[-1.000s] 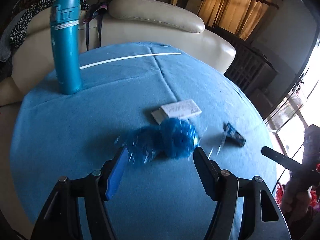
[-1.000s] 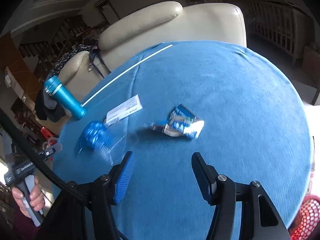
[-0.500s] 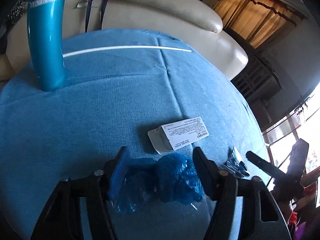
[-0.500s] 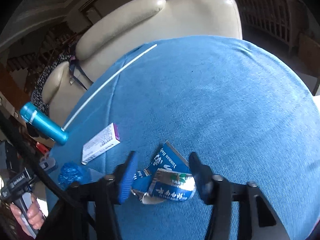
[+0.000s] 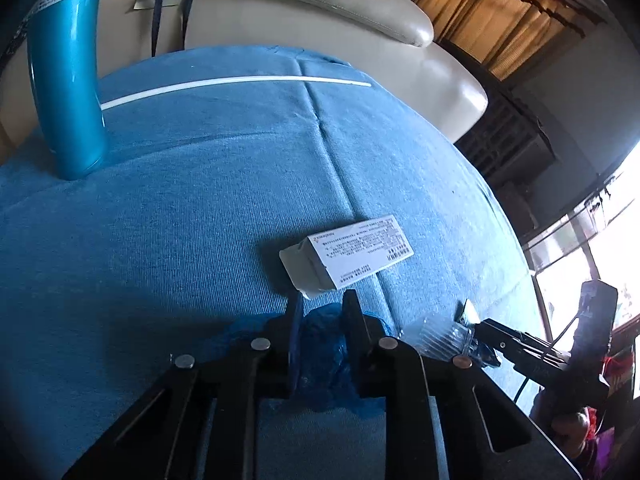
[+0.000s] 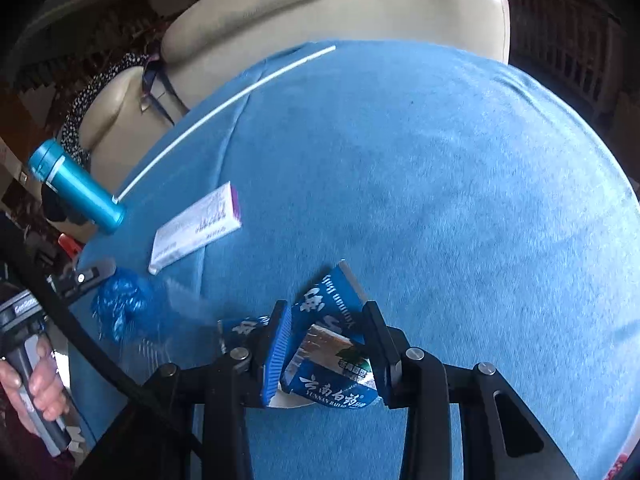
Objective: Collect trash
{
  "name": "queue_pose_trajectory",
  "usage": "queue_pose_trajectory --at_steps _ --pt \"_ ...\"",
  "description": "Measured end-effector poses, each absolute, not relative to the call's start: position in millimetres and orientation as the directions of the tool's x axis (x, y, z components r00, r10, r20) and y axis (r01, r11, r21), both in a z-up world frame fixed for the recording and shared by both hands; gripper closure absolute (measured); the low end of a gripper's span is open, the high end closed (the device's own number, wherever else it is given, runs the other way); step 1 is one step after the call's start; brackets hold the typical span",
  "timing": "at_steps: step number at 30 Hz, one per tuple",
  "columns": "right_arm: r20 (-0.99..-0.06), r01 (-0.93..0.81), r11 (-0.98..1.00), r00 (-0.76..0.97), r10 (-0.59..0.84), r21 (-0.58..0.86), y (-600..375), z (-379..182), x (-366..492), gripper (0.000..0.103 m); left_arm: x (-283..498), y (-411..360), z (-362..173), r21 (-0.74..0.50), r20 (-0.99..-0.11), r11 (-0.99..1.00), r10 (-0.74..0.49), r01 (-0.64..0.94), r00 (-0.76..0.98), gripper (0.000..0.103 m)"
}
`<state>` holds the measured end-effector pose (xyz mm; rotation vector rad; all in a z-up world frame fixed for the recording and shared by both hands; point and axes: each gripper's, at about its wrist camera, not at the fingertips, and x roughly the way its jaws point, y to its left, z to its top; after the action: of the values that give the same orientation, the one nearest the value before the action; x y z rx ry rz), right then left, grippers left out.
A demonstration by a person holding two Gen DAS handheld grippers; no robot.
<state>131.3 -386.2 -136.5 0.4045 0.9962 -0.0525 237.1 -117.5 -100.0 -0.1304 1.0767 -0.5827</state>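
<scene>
The left tongs (image 5: 320, 312) are clenched on a crumpled blue plastic bag (image 5: 320, 356), which lies on the counter (image 5: 200, 208) under a blue cloth. Their jaws have just been closing, and the bag is squeezed between the two black fingers, with its folds coming out on both sides. Just beyond the fingertips lies a small white box (image 5: 348, 256) with printed text, close to the bag.

The right tongs (image 6: 326, 320) grasp a torn blue wrapper (image 6: 332, 348) with white letters and a silver inner side. Their jaws also have just been closing, and the pads press on the wrapper from left and right. One corner of the wrapper stands up past the fingertips and another part hangs below them toward the camera. The wrapper is on the counter, to the right of the blue bag when seen from the right wrist camera. Between the wrapper and the bag there is a piece of clear plastic (image 6: 180, 300), but it is hard to see its shape.

A tall blue bottle (image 5: 68, 80) stands upright at the far left part of the counter, and a thin white stick (image 5: 236, 82) lies across the cloth behind it. A cream sofa (image 5: 320, 12) is behind the counter. In the right wrist view a hand (image 6: 36, 380) holds the handle of the left tongs.
</scene>
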Motion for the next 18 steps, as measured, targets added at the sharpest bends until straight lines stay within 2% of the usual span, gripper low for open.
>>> queue_pose_trajectory --at_steps 14,16,18 --pt "-0.839 0.09 0.94 0.485 0.247 0.329 -347 -128 65 0.063 185 -94 -104 -0.322 -0.807 0.812 -0.505 0.487 0.307 0.084" --pt "-0.82 0.076 0.934 0.507 0.265 0.348 -347 -120 54 0.059 173 -88 -102 -0.311 -0.811 0.803 -0.503 0.509 0.298 0.084" --pt "-0.795 0.06 0.932 0.542 0.271 0.359 -348 -110 42 0.042 164 -85 -100 -0.306 -0.812 0.793 -0.507 0.527 0.29 0.084"
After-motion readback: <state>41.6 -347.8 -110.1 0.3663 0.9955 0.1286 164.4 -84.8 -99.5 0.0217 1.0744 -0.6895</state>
